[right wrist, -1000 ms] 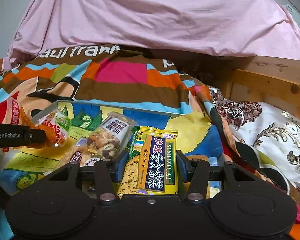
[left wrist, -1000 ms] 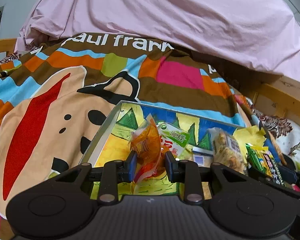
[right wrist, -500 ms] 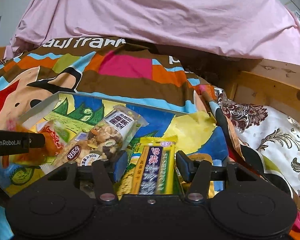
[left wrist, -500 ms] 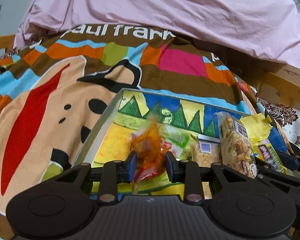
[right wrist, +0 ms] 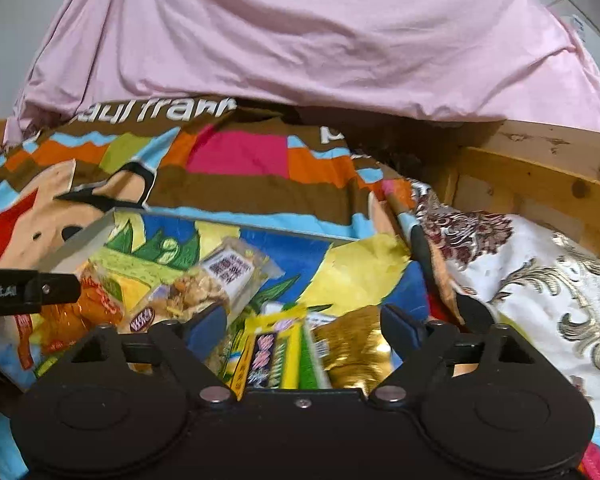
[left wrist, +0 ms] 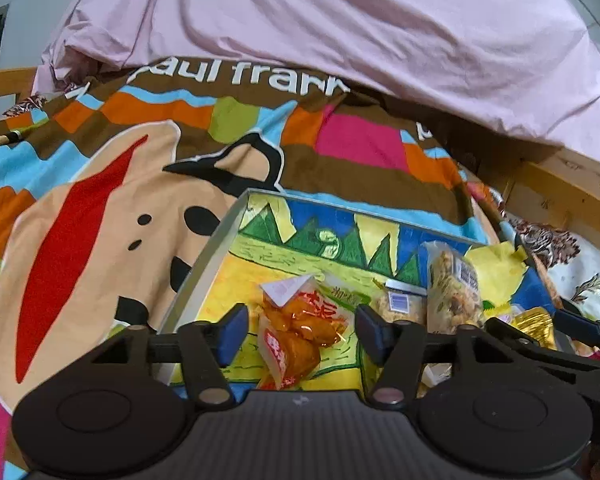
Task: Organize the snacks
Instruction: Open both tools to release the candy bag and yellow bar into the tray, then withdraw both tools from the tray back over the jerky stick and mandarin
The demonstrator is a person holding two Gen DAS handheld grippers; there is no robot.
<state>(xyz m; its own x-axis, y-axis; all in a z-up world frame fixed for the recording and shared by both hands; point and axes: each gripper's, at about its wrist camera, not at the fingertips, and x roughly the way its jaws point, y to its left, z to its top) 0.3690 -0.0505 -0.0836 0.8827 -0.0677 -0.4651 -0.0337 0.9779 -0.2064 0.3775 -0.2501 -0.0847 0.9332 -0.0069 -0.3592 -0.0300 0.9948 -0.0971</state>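
Spread over the bed, a cartoon blanket point(left wrist: 100, 208) carries a shallow painted box point(left wrist: 204, 268), and both my tongs hang over its near end. My left tongs point(left wrist: 300, 330) have just been opening: the blue pads now stand clear on either side of an orange snack packet point(left wrist: 300, 332), which lies on the box floor between them, not pinched. My right tongs point(right wrist: 304, 326) have also just been opening and stand wider; under them lie a yellow-and-green biscuit packet point(right wrist: 272, 354) and, just beside it on the right, a gold foil packet point(right wrist: 354, 346), neither gripped. That stretch is blurred, so I cannot say whether the two packets overlap. A little farther in, a clear bag of mixed nuts point(left wrist: 452, 284) lies slantwise, with a small clear-wrapped snack point(left wrist: 398, 306) beside it, between it and the orange packet. Beyond the box, a yellow sheet point(right wrist: 360, 268) covers its far right corner. Farther back, a pink cover point(left wrist: 340, 28) is heaped over the blanket, and a wooden bed rail point(right wrist: 540, 172) runs along the right.
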